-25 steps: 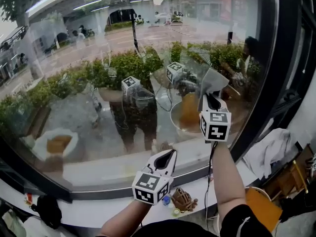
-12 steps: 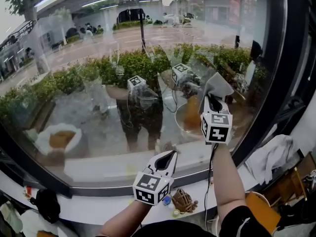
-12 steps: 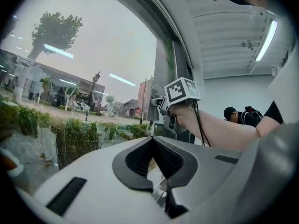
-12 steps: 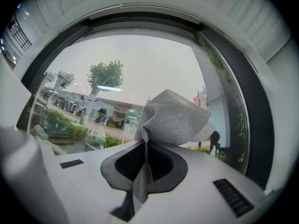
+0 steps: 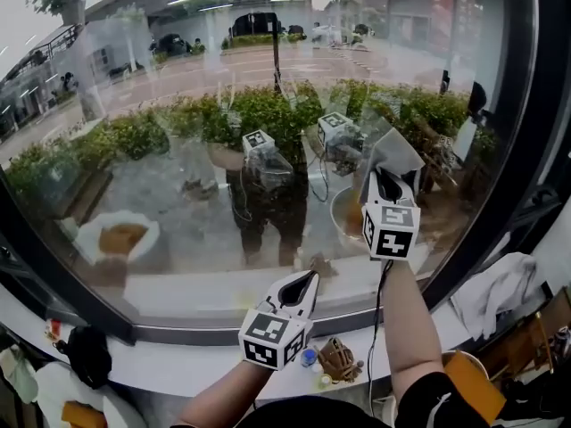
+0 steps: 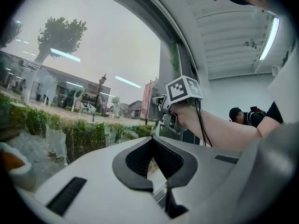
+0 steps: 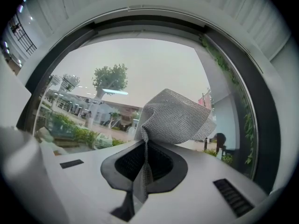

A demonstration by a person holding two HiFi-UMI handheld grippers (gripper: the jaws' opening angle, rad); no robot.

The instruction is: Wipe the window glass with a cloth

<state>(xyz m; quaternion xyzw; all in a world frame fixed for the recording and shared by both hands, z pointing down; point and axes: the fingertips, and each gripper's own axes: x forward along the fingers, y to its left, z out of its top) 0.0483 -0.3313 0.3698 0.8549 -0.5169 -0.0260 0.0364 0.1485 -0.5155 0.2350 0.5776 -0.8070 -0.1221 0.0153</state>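
Head view: right tool [image 5: 385,184] raised at the right of the window glass [image 5: 178,105], grey mesh cloth [image 5: 393,154] fanned above it and barely shifted since a second ago; wiping judged scarcely advanced. Left tool [image 5: 303,283] low, near the sill [image 5: 178,364]. White bowl [image 5: 116,236], orange-brown contents, left, perhaps a reflection. Left gripper view: jaws together, empty. Right gripper view: jaws pinched on the cloth's tail.
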